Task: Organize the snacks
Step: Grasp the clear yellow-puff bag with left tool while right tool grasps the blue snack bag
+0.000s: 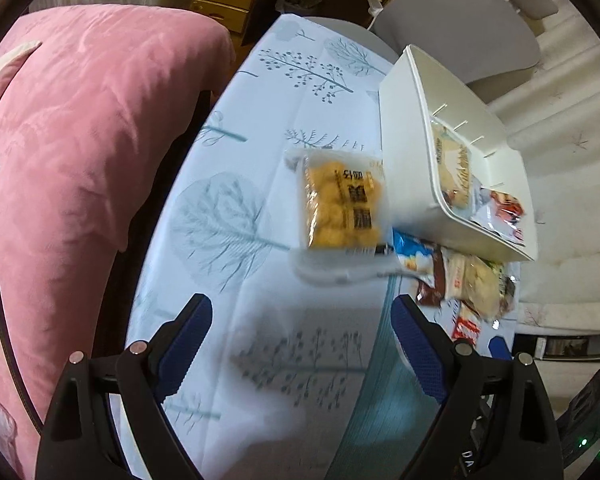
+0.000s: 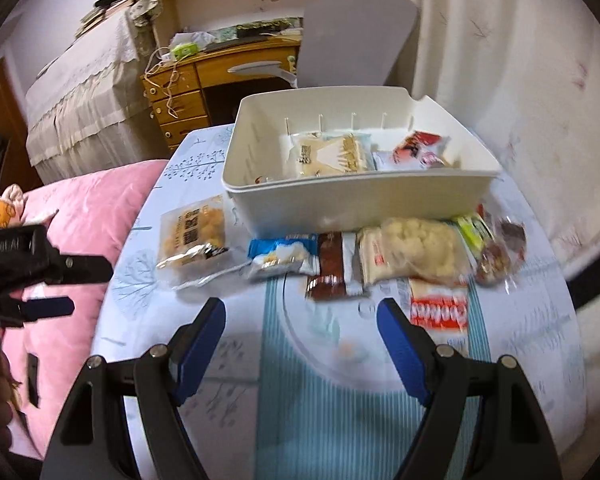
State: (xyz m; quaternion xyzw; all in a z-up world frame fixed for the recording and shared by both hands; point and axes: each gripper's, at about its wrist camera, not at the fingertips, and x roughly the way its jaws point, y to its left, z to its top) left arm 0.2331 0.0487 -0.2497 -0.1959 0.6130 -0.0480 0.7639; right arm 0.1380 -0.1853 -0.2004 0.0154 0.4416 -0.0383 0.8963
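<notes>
A white storage bin (image 2: 340,200) (image 1: 404,128) stands on the table and holds a cream packet (image 2: 332,154) and a red-and-white packet (image 2: 418,148). In front of it lies a row of snacks: a clear bag of yellow puffs (image 2: 192,232) (image 1: 342,208), a blue packet (image 2: 282,256), a brown bar (image 2: 332,268), a pale puff bag (image 2: 416,252) and a red-striped packet (image 2: 438,308). My left gripper (image 1: 300,320) is open above the cloth, just short of the yellow bag. My right gripper (image 2: 302,320) is open, empty, before the brown bar. The left gripper (image 2: 48,284) shows at the right view's left edge.
A pink quilt (image 1: 80,140) lies along the table's left side. The tablecloth (image 1: 260,80) is white with tree prints and has a teal striped band. A grey chair (image 2: 356,36) and a wooden desk (image 2: 204,76) stand behind the bin. A dark-wrapped snack (image 2: 500,256) lies at the row's right end.
</notes>
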